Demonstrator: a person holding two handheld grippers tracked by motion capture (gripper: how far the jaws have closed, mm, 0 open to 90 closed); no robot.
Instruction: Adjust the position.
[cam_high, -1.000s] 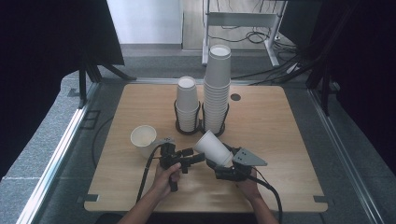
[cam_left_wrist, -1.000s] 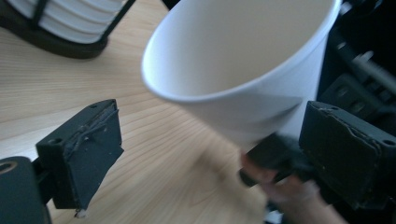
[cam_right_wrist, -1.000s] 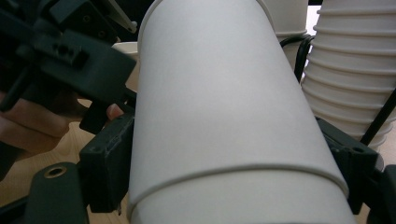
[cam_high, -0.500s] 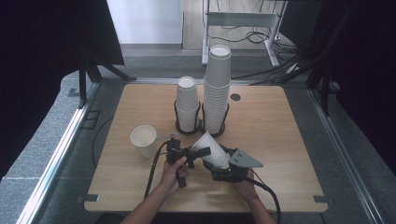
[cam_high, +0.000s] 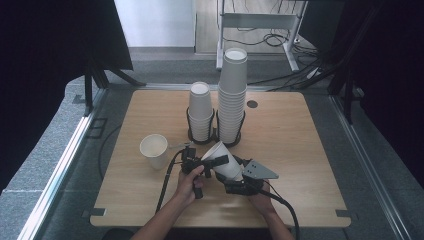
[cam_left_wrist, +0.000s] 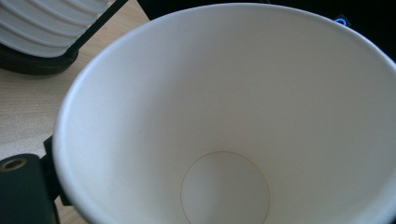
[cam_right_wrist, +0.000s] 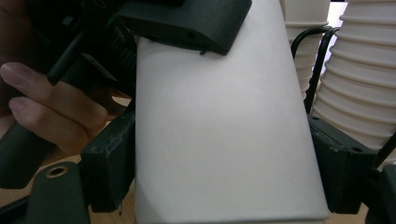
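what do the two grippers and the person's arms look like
Both grippers are black with blocky black jaws. The right gripper carries a grey three-cornered plate on top. A black cable trails from the left gripper, another from the right. The forearms are bare, no sleeves in view.

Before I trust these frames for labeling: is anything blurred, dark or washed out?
High view: sharp on the table, black at both sides. Left gripper view: the cup is evenly lit, soft from closeness. Right gripper view: the cup's wall is dim and shadowed, the cup stacks brighter.
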